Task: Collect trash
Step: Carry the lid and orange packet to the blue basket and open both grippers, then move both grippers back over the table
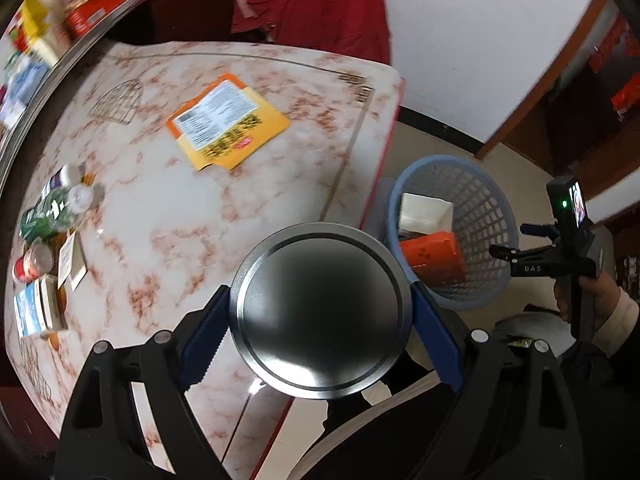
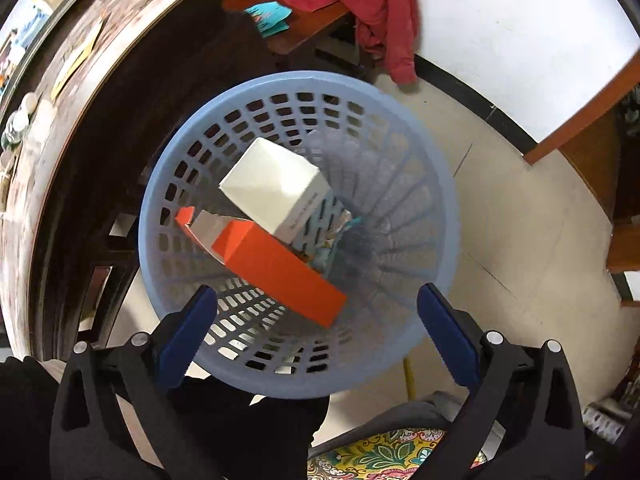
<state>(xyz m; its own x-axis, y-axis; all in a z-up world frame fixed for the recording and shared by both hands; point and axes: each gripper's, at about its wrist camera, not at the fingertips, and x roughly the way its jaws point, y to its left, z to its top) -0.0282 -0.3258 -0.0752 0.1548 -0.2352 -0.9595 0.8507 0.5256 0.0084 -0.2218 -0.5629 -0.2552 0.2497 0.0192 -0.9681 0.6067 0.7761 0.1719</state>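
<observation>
My left tool holds a round metal can tight by its sides, end-on to my camera, so its long way runs straight ahead from the tool. It hangs over the edge of the marble surface, and the blue basket sits on the floor to its right, so I think it goes right next. My right tool is wide and holds nothing, right above the basket, where a white box and an orange box lie.

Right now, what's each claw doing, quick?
Left claw: closed on a round metal can.
Right claw: open, empty, over the blue basket.
</observation>
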